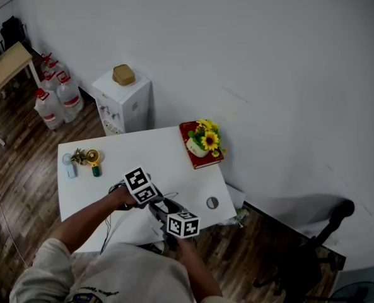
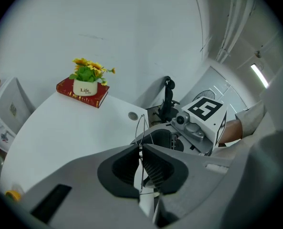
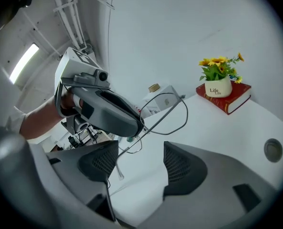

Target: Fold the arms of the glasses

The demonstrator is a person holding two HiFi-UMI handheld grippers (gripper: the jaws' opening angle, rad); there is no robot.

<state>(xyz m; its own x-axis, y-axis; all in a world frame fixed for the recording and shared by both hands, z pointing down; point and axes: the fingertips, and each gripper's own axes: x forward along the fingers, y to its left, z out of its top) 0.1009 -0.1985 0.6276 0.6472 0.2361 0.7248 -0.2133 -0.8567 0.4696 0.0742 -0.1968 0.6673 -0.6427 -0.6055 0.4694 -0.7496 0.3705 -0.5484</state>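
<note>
Thin wire-framed glasses (image 3: 169, 112) hang over the white table (image 1: 174, 160), near its front edge. My left gripper (image 2: 141, 149) is shut on the wire frame (image 2: 142, 128), and the right gripper view shows it gripping at the bridge (image 3: 139, 129). One arm of the glasses (image 3: 146, 130) stands unfolded and slants down, its tip (image 3: 119, 174) lying between the jaws of my right gripper (image 3: 141, 152). That gripper is open and its pads (image 3: 179, 163) stand clear of the arm. In the head view both marker cubes (image 1: 141, 185) are close together above the person's lap.
A red book with a pot of sunflowers (image 1: 202, 145) lies at the table's far right corner. A round cable hole (image 1: 212, 202) is at the right edge. Small items, one a yellow roll (image 1: 93, 158), sit at the left. Beyond stand a white cabinet (image 1: 123, 100) and water bottles (image 1: 57, 96).
</note>
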